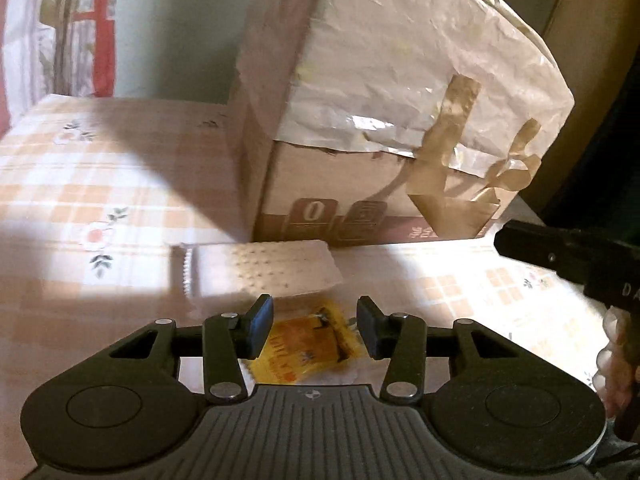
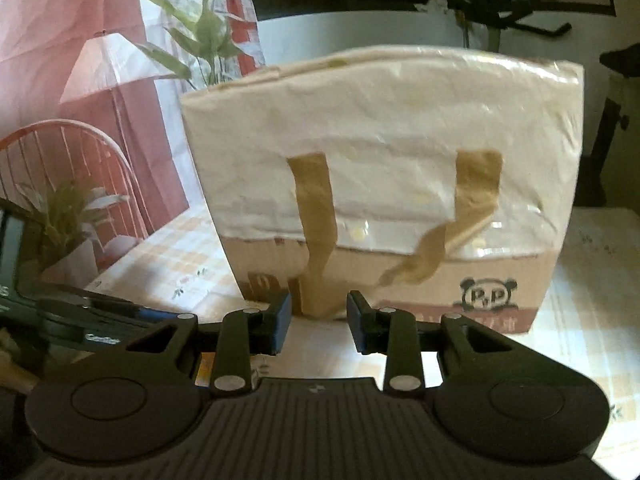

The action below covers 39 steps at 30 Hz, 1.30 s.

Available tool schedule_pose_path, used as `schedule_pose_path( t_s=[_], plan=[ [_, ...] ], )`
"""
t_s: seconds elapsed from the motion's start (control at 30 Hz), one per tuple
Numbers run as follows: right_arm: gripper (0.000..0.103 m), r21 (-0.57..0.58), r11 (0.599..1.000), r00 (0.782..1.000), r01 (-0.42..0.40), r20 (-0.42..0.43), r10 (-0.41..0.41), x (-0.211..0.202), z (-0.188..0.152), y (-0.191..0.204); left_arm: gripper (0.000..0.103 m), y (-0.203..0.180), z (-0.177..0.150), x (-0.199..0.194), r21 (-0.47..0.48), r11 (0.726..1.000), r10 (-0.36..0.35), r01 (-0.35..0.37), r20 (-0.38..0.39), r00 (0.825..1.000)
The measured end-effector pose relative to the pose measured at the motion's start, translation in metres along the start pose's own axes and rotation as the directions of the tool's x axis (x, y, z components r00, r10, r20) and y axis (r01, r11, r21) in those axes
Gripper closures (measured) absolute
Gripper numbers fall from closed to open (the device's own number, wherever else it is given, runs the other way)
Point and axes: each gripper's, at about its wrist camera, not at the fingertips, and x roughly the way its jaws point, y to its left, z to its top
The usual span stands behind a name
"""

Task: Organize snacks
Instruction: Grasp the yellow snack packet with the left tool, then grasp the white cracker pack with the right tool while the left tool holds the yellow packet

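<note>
Domestic interior, probably a dining area, checked floral tablecloth [image 1: 100, 184], spindle-back chair [image 2: 68, 160], red-patterned curtain [image 1: 102, 28], leafy houseplant [image 2: 200, 36]

Left gripper [image 1: 316, 330] open over yellow snack packet [image 1: 310, 350], blurred cracker pack [image 1: 256, 270] beyond, cardboard box [image 1: 384, 120] behind

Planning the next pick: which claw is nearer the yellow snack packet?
Left. The left claw hangs open right over the yellow snack packet, fingers either side. The right claw faces the cardboard box, off to the packet's right.

Left gripper [image 1: 315, 328] and right gripper [image 2: 319, 322] both gape, holding nothing.
</note>
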Motion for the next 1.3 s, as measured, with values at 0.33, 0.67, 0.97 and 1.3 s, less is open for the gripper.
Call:
schedule_pose_path(
  t_s=[0.33, 0.67, 0.97, 1.3],
  plan=[
    [0.069, 0.061, 0.998, 1.0, 0.008, -0.013, -0.007, -0.005, -0.005, -0.012, 0.054, 0.001, -0.002, 0.011, 0.034, 0.999, -0.022, 0.025, -0.071, 0.997],
    [0.069, 0.095, 0.995, 1.0, 0.0, -0.029, 0.003, -0.002, -0.009, -0.015, 0.055, -0.022, -0.021, 0.012, 0.149, 0.988, 0.06, -0.049, -0.067, 0.996],
    [0.069, 0.096, 0.995, 0.999, 0.007, -0.044, -0.002, -0.001, -0.011, -0.019, 0.071, -0.028, -0.022, -0.001, 0.131, 0.985, 0.109, -0.108, 0.002, 0.994],
    [0.069, 0.082, 0.997, 0.995, -0.01, -0.096, 0.018, 0.013, -0.018, -0.013, 0.071, 0.035, 0.017, -0.015, -0.107, 0.963, 0.257, -0.247, 0.097, 0.962]
  ],
)
